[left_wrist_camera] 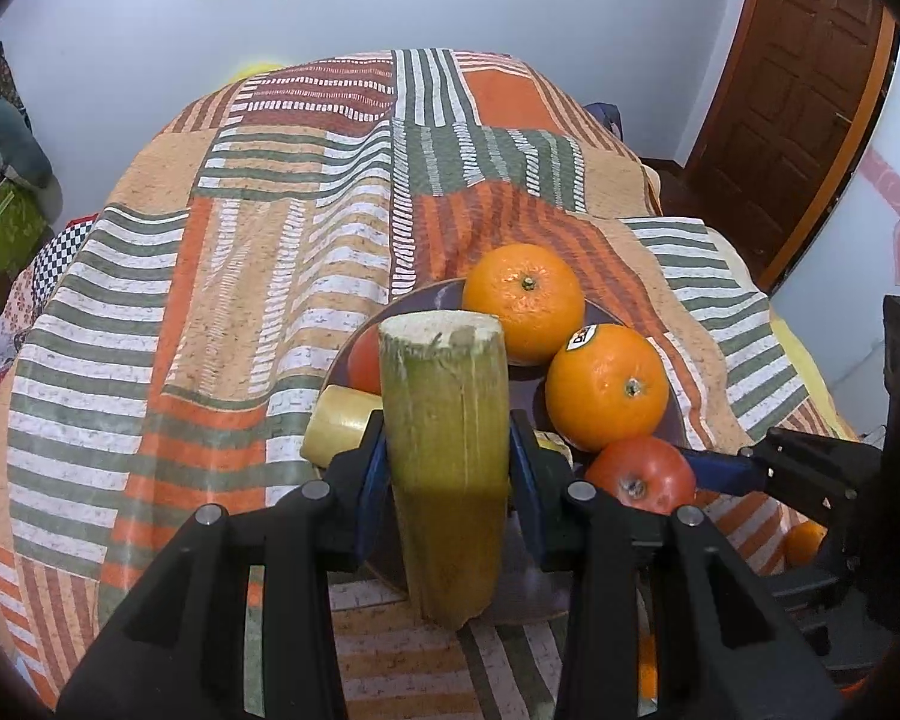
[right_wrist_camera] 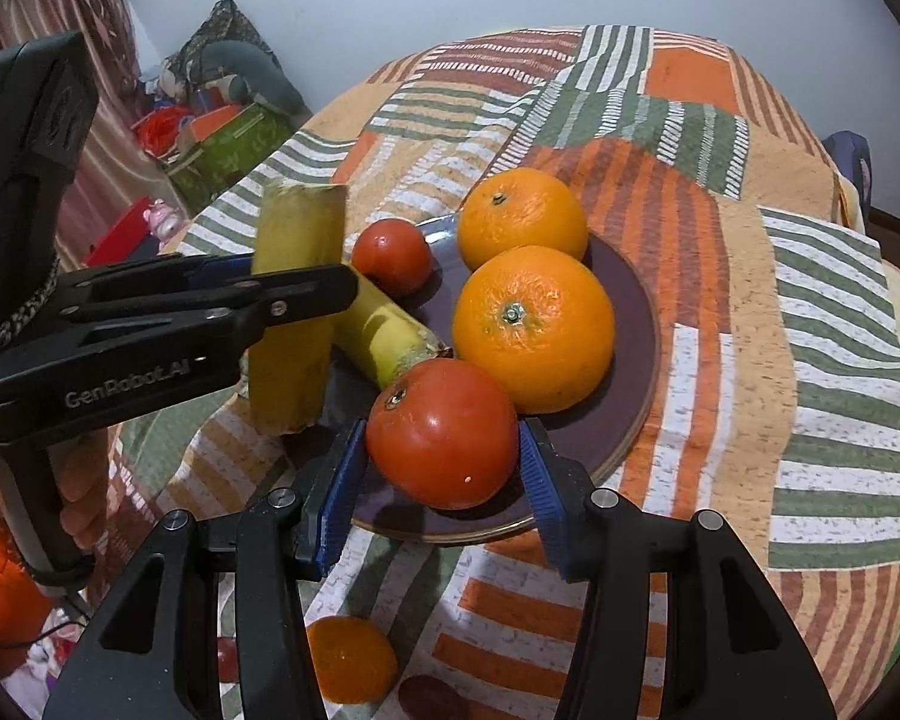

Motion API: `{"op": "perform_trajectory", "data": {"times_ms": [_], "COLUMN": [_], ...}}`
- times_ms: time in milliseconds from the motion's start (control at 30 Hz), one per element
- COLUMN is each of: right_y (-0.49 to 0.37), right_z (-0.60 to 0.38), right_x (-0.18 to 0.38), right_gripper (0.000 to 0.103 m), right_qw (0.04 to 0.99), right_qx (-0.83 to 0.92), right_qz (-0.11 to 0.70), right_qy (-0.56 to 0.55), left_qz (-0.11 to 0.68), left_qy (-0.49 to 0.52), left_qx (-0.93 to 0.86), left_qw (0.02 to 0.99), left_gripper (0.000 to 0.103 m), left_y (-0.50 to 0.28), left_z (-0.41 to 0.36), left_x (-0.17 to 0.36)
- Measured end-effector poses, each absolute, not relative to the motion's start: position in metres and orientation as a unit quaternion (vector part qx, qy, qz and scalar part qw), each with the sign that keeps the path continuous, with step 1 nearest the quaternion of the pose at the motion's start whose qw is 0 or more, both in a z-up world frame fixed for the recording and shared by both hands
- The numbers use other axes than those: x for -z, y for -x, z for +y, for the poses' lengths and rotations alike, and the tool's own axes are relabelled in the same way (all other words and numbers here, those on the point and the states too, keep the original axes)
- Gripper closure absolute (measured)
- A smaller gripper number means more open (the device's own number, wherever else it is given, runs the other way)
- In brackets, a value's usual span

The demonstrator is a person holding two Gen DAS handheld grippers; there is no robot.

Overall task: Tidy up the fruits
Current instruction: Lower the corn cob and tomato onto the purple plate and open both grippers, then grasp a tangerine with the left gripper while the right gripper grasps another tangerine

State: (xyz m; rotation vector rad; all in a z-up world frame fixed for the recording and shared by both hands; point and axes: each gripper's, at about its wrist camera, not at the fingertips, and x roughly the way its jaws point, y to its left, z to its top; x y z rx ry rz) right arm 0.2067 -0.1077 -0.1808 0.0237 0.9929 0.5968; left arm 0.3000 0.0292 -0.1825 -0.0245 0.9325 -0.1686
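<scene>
Gripping a sugarcane piece [left_wrist_camera: 444, 456] upright, left tool [left_wrist_camera: 447, 468] above the plate's [right_wrist_camera: 630, 324] near-left rim.
Right tool [right_wrist_camera: 444, 468] brackets the near tomato [right_wrist_camera: 444, 432] on the plate; contact seems likely, unclear. Two oranges [right_wrist_camera: 534, 327] sit behind it.

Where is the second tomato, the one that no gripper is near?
In the right wrist view, this tomato lies at the far left edge of the dark plate, behind the lying sugarcane piece and left of the rear orange.
</scene>
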Motion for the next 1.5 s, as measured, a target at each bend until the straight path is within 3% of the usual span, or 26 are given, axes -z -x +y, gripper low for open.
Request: {"op": "perform_trajectory", "data": {"times_ms": [333,467,833,1033,1200,1500], "right_y": [-0.207,-0.205,-0.178,-0.155,-0.139,-0.114], "right_z": [-0.106,-0.110,-0.143,-0.168,-0.190,-0.218], "right_x": [0.184,0.175,0.140,0.130,0.127,0.141], "right_gripper": [0.054,0.054,0.054,0.052,0.050,0.047], "right_qw": [0.835,0.842,0.869,0.880,0.886,0.882], "right_qx": [-0.276,-0.271,-0.234,-0.206,-0.182,-0.158], "right_qz": [0.475,0.466,0.435,0.428,0.427,0.443], "right_qy": [-0.003,-0.006,-0.003,0.006,0.011,0.005], "left_qz": [0.452,0.455,0.439,0.433,0.443,0.474], "left_qy": [0.008,0.007,0.008,0.008,0.013,0.022], "left_qx": [0.076,0.066,0.070,0.077,0.085,0.113], "left_qw": [0.889,0.888,0.896,0.898,0.892,0.873], "left_gripper": [0.065,0.060,0.060,0.050,0.045,0.045], "left_y": [-0.300,-0.297,-0.255,-0.224,-0.203,-0.179], "left_z": [0.028,0.030,0.034,0.029,0.019,-0.012], "left_x": [0.185,0.182,0.151,0.139,0.142,0.164]}}
